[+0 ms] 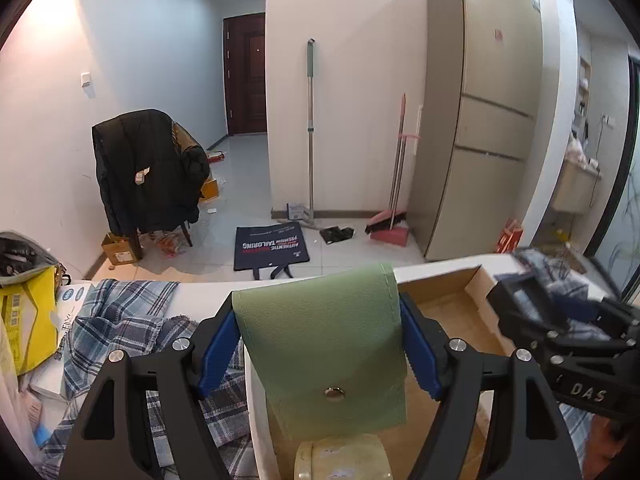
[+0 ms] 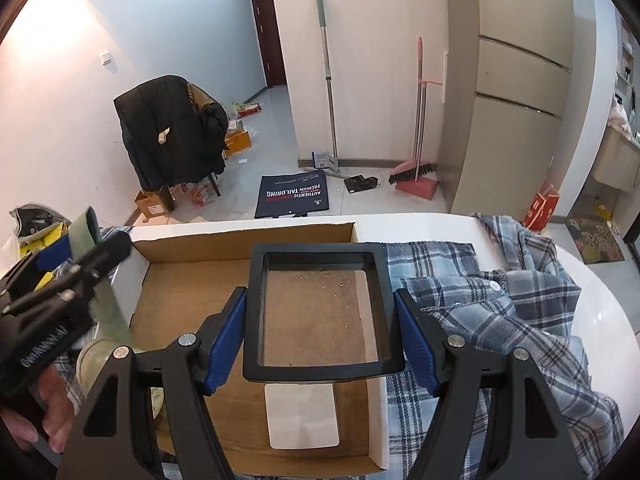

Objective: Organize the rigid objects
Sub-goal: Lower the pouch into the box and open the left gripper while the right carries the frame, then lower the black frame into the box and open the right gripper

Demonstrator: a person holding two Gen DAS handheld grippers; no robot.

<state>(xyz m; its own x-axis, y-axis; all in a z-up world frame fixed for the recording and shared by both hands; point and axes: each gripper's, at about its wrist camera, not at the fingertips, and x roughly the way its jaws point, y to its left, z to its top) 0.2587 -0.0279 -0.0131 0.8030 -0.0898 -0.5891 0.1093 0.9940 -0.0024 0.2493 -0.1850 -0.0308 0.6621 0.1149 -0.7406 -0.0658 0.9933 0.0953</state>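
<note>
Left wrist view: your left gripper [image 1: 320,344] is pinching a green snap pouch [image 1: 324,352], blue pads [image 1: 218,354] pressed on both side edges, flap and metal snap facing the cam. Pouch hangs over the near-left part of the open cardboard box [image 1: 472,280]. A roll of clear tape [image 1: 342,458] sits just below it, at the box's near-left edge. Plaid shirt [image 1: 120,320] is bunched on the white table [image 1: 208,288] left of the box. Your right gripper [image 1: 560,320] shows blurred at the right edge.

Right wrist view: right gripper [image 2: 320,328] is clamped on a black square-framed piece [image 2: 256,312] w/ a see-through centre, pads tight on both side rails. It's held above the box [image 2: 248,240] interior, roughly centre-right. A white flat card [image 2: 302,416] lies on the box floor just below it. Left gripper [image 2: 86,252] w/ the pouch [image 2: 106,308] is at far left, over the box's left wall, your hand [image 2: 48,412] on its grip. More plaid cloth [image 2: 500,312] is right of the box, touching its wall.
</note>
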